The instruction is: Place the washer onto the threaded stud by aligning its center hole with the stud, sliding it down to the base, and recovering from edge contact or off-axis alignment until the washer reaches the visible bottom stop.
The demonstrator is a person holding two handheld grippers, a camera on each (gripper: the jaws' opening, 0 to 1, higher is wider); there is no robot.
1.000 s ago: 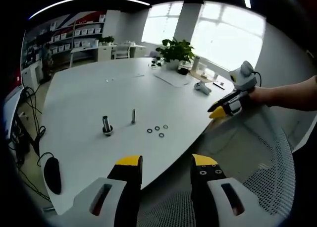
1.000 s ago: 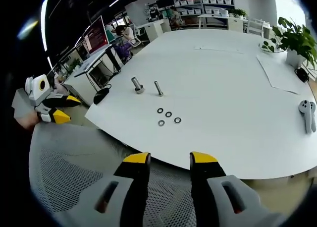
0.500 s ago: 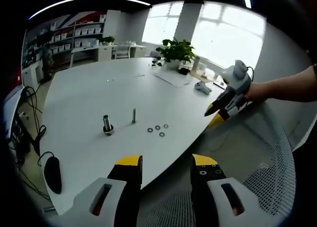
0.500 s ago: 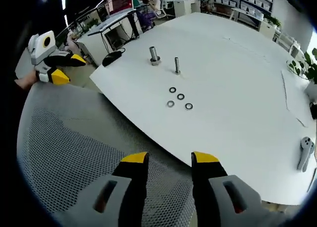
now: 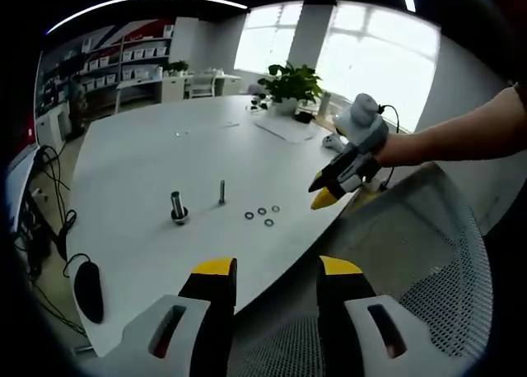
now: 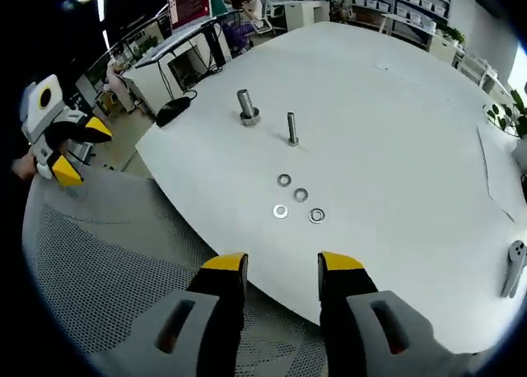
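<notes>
In the left gripper view, the left gripper rises from the bottom of the frame with its two yellow-tipped jaws apart and nothing between them. Above it, a little left of the centre, the white table carries the threaded stud, which stands upright. Just right of the stud lie four washers flat on the table, close together but apart from the stud. Left of the stud stands a thicker bolt. The right gripper comes in from the right of the frame, held by a hand, over the table edge; its jaws are slightly apart and hold nothing.

In the right gripper view, the right gripper is at the bottom centre, jaws open and empty. The washers lie just above it, and the stud is higher up. A mesh chair back is at the lower left.
</notes>
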